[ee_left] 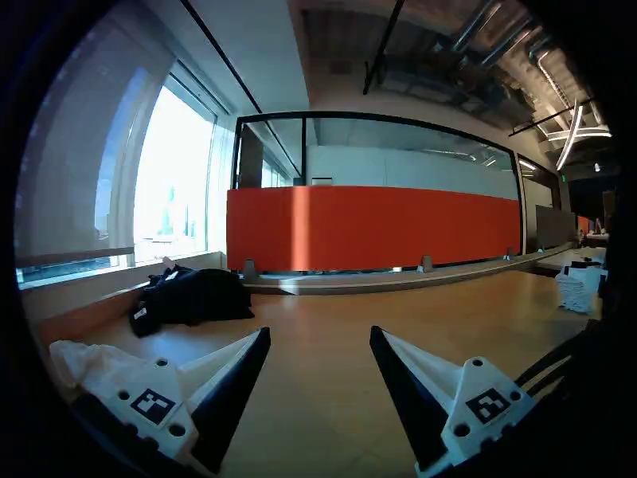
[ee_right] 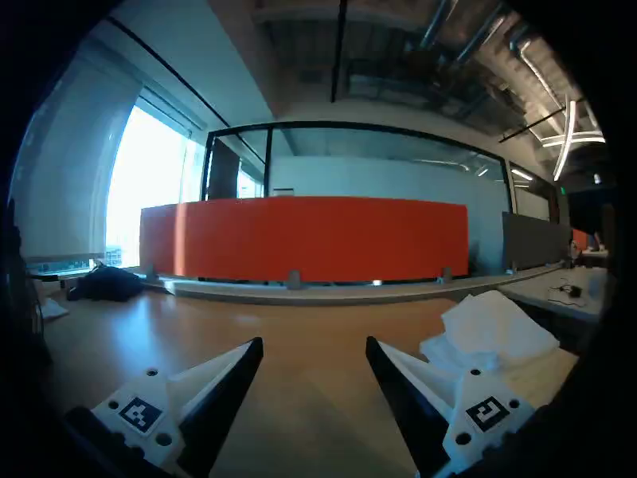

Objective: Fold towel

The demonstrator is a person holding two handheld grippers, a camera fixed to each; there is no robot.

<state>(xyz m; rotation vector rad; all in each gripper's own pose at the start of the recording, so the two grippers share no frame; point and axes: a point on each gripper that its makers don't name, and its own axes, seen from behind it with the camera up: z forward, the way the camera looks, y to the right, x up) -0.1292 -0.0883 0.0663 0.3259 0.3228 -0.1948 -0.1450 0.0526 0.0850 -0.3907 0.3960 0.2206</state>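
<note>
Presently, left hand-held gripper [ee_left: 320, 334] wide, crumpled white cloth [ee_left: 80, 358] beside it; right hand-held gripper [ee_right: 314, 344] wide, folded towels [ee_right: 494, 327] nearby.

In the left gripper view, a crumpled white cloth [ee_left: 76, 357] lies at the lower left of the wooden surface [ee_left: 318, 390]. Its near part is hidden behind one finger of the left gripper [ee_left: 318, 331], whose body is cut off by the lower edge. A black bundle [ee_left: 191, 296] farther back is too dark to tell bag from garment. A white pile [ee_left: 580, 288] at the far right is clipped by the edge. In the right gripper view, a stack of white towels [ee_right: 498, 325] sits partly behind a finger of the right gripper [ee_right: 313, 341], likewise cut off below. A dark heap [ee_right: 107, 283] far left and small dark items [ee_right: 568, 290] far right are too small to identify.
</note>
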